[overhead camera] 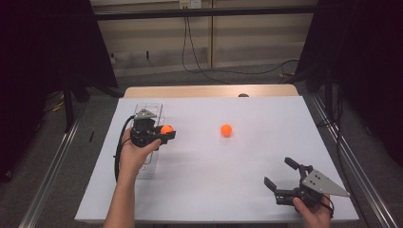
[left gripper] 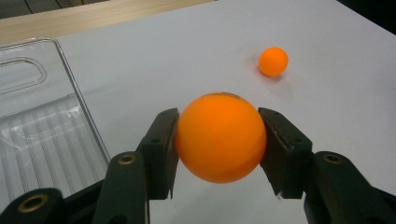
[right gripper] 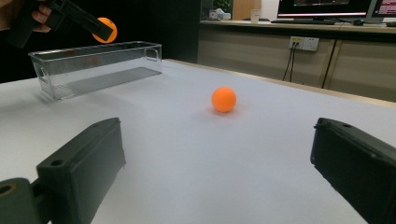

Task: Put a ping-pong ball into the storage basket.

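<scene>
Orange balls: two; one (left gripper: pixel 220 136) clamped in left tongs (left gripper: pixel 219 154), one (overhead camera: pixel 226 129) on table; right tongs (overhead camera: pixel 284 176) apart.

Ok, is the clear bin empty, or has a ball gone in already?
Empty. The clear bin shows a bare floor; one orange ball is clamped in the left gripper above the table beside it, the other ball lies on the table.

Bin (overhead camera: pixel 148 164) on table (overhead camera: pixel 247 190) left; loose ball (overhead camera: pixel 226 129) mid-table, right of bin.
</scene>
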A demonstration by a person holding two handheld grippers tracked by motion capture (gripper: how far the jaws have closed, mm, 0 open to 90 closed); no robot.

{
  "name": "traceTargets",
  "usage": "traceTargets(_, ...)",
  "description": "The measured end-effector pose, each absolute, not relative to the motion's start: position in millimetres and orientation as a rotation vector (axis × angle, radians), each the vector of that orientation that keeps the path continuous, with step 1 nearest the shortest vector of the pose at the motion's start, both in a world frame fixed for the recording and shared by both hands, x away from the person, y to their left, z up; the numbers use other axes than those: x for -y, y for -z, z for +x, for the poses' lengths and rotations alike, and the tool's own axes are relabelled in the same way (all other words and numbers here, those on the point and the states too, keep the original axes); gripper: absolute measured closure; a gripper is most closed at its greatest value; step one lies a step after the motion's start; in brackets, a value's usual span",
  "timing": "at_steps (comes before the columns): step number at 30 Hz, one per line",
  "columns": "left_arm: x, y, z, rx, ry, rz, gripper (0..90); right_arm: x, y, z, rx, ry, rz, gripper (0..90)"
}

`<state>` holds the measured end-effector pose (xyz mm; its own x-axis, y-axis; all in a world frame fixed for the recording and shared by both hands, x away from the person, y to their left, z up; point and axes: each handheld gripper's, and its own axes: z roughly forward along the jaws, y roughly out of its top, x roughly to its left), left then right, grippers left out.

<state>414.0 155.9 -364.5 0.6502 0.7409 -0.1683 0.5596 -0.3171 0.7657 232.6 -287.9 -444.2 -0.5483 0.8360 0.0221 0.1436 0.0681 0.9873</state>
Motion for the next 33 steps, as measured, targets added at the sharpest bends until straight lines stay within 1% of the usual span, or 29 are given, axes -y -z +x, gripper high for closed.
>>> traceTargets(33, -171, 361, 415, -1.042, -0.306, 2.001, 50.4, 288, 444, 232, -1.765, -1.529, 0.975, 2.3)
